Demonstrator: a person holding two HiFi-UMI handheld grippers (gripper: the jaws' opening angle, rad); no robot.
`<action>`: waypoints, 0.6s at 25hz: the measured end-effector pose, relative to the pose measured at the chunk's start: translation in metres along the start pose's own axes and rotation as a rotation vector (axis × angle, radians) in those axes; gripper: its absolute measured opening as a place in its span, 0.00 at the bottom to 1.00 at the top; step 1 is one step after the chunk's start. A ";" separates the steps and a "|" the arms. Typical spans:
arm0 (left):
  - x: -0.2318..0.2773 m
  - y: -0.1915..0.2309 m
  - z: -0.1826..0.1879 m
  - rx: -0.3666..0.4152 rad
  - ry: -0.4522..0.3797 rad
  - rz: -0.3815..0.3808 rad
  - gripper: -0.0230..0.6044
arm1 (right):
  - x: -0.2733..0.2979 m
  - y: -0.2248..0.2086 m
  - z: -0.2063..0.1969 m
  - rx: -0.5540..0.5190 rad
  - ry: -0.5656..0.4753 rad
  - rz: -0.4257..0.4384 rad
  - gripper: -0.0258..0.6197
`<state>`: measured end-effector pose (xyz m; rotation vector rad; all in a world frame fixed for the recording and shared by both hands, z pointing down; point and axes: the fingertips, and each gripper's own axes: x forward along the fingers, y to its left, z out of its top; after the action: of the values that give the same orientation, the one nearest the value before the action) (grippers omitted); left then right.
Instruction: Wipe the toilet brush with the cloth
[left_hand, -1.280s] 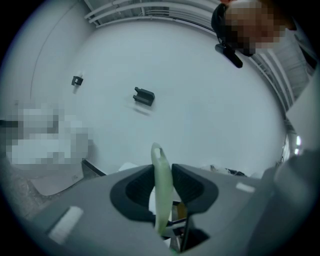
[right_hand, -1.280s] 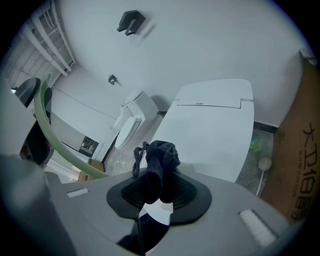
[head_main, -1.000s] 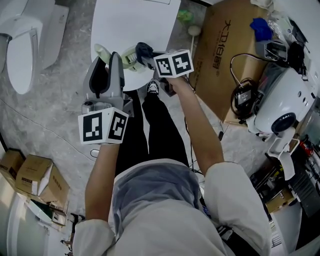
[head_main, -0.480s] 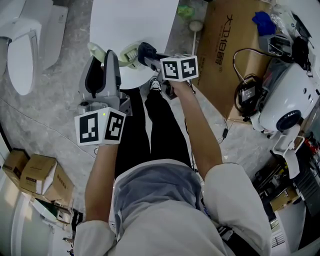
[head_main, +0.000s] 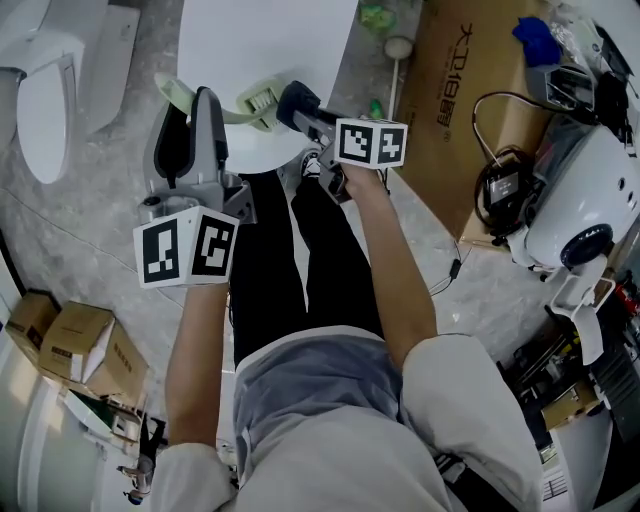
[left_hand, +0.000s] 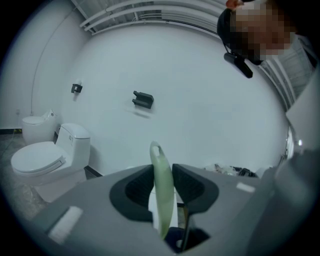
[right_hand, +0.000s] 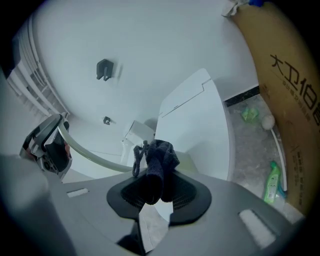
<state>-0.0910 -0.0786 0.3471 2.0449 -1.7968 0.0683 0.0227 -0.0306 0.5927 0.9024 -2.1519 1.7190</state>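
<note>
Left gripper (left_hand: 162, 176) is clamping the toilet brush (head_main: 262, 100) by its pale green handle, seemingly stiff, light and slick, over the white surface (head_main: 250, 45), while the right gripper (right_hand: 156, 186) is pinching the soft, limp cloth (right_hand: 159, 159) just beside the brush head, a mid-handle hold appearing soundest.

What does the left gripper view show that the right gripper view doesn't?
Only the left gripper view: the person overhead and the looped tip of the toilet brush handle. Only the right gripper view: the dark cloth in the right gripper, a cardboard box, a green bottle. Both: the left gripper shut on the green handle, and a wall bracket.
</note>
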 end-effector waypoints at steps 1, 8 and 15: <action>0.001 0.000 0.000 0.002 -0.003 0.002 0.04 | 0.000 -0.002 -0.001 0.012 -0.008 0.005 0.17; 0.004 -0.004 -0.002 0.014 -0.013 0.010 0.04 | -0.001 -0.014 -0.006 0.076 -0.043 0.028 0.17; 0.004 -0.004 -0.002 0.029 -0.013 0.004 0.04 | 0.004 -0.037 -0.024 0.141 -0.039 -0.003 0.17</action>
<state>-0.0860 -0.0819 0.3490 2.0668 -1.8177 0.0827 0.0377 -0.0137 0.6307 0.9827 -2.0725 1.8867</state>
